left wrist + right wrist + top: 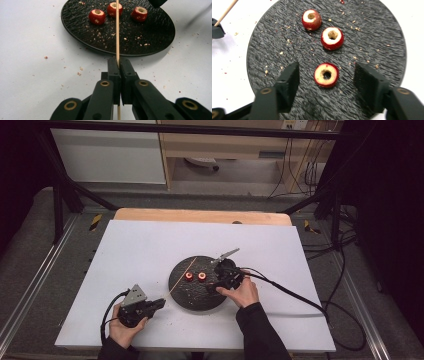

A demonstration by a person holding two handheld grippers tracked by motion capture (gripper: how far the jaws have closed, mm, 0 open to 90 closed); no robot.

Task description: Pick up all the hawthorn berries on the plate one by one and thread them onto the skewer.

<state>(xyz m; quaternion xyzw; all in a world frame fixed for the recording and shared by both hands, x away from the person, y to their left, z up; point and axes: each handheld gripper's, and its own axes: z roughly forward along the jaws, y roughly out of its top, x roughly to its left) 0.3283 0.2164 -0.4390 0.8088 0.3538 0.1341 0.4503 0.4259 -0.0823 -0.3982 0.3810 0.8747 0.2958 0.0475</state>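
Note:
A black round plate (192,295) lies mid-table with three cored red fruit pieces on it. In the right gripper view the nearest piece (326,75) sits on the plate (274,42) between the jaws of my right gripper (327,72), which stands open around it without touching. The other two pieces (311,19) (332,38) lie farther off. My left gripper (119,62) is shut on a thin wooden skewer (117,37) that points over the plate (150,32) toward the middle piece (114,9). In the high view the left gripper (161,303) is just left of the plate and the right gripper (220,281) hangs over its right side.
Crumbs are scattered on the plate and on the white sheet (140,250) around it. A wooden table edge (200,215) runs along the back. The right gripper's cable (295,295) trails off to the right across the sheet. Dark frame legs stand at both back corners.

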